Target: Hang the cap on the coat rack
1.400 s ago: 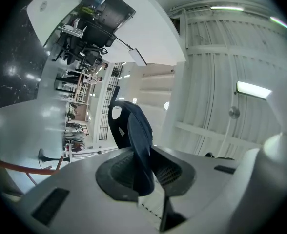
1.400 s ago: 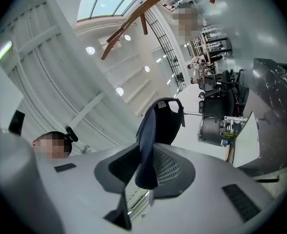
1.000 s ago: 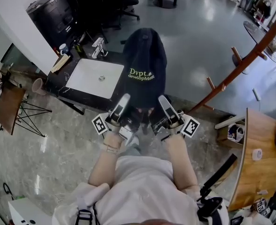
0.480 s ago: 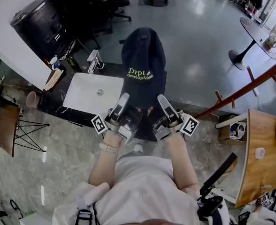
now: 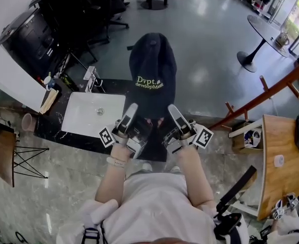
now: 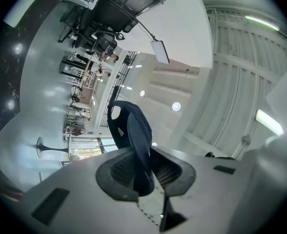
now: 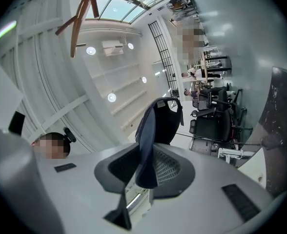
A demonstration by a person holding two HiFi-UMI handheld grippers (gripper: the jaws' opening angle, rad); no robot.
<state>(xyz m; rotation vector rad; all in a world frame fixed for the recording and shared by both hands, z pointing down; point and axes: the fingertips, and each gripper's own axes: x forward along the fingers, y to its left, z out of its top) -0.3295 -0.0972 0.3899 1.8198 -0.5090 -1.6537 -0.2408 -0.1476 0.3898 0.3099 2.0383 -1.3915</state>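
A dark navy cap [image 5: 152, 75] with pale green lettering hangs in the air in front of me, crown away from me. My left gripper [image 5: 129, 117] is shut on its brim at the left; in the left gripper view the cap [image 6: 129, 130] rises from between the dark pads [image 6: 115, 168]. My right gripper [image 5: 173, 116] is shut on the brim at the right, and the cap [image 7: 158, 121] shows pinched there too. The wooden coat rack [image 5: 271, 91] slants across the right side, with a peg [image 5: 263, 82] sticking up. It stands well right of the cap.
A black counter [image 5: 86, 85] with a white sink [image 5: 92, 114] lies below left of the cap. A wooden table [image 5: 276, 159] is at the right, a round pedestal table [image 5: 261, 32] further back. Office chairs [image 5: 106, 4] stand at the top left on the grey floor.
The view has swung: the sink and counter slid left and down, and the coat rack has shifted lower in the frame. Both grippers still hold the cap the same way.
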